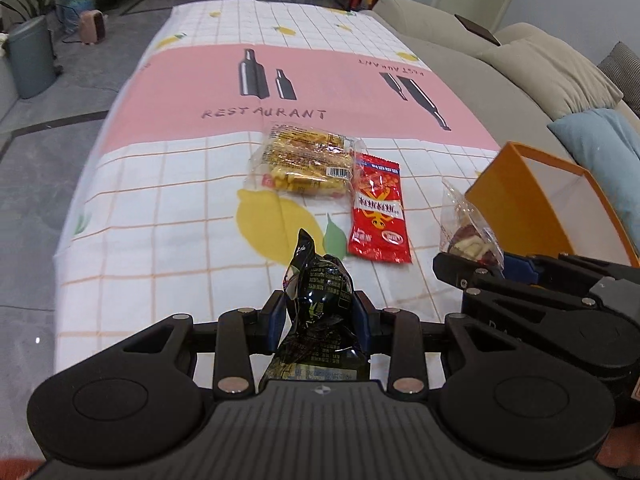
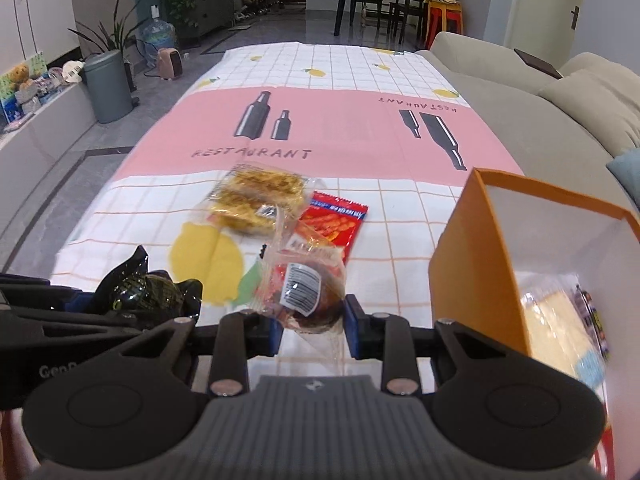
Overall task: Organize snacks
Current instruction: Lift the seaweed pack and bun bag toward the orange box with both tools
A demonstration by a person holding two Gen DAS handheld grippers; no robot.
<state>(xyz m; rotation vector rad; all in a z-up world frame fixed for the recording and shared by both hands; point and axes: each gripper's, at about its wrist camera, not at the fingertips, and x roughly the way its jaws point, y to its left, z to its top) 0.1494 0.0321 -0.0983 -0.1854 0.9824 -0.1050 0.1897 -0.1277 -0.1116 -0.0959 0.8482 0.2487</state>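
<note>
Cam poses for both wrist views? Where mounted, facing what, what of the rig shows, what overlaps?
Left wrist: sits behind the left gripper, looks down along the table; its fingers clamp a black snack packet; right gripper enters at right.
Right wrist: behind the right gripper, same heading; clamps a clear-wrapped snack; left gripper enters at left.
Shared: yellow snack bag, red sachet, orange box, lemon tablecloth.

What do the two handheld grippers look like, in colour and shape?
Both the left gripper and the right gripper are matte black plastic, with ribbed bodies, round side discs, silver pivot pins and blue pads on the jaws. Partial white lettering marks each side.
</note>
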